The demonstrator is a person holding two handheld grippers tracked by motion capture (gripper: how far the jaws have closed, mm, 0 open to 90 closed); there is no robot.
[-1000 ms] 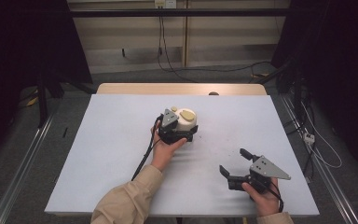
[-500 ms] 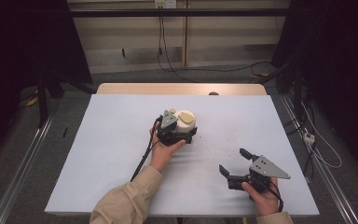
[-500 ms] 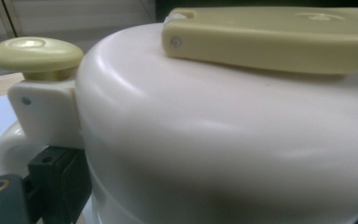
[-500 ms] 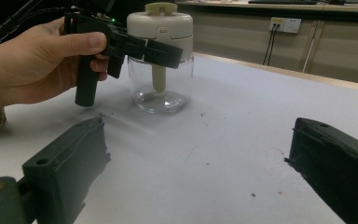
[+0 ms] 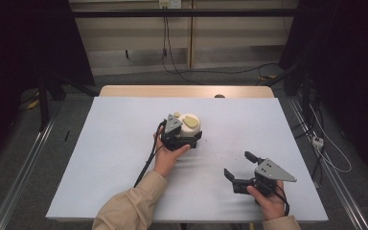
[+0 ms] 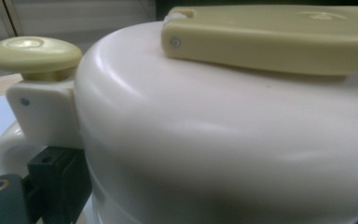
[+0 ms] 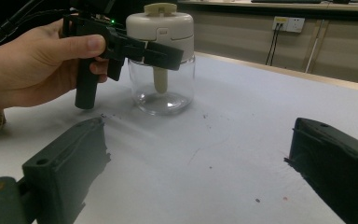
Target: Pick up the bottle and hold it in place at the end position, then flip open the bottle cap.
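Partly hidden by the left gripper point(image 5: 184, 139) clamped around it, the jar point(image 7: 161, 60) is seen unlabelled, while the right gripper point(image 5: 239, 167) is held agape.

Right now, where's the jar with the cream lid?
High view: the jar stands upright near the table's middle, between the left gripper's jaws. The right gripper rests apart, toward the near right edge.

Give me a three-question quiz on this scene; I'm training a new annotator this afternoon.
1. True or false: the right hand-held gripper is shut on the jar.
2. Which part of the jar does the left hand-held gripper close around? A. its clear glass base B. its white lid C. the table
3. Fill in: the jar's lower part is clear and looks ____ inside, apart from a pale stem.

Key: 1 false, its jaws stand open, apart from the jar. 2 B. 3 empty.
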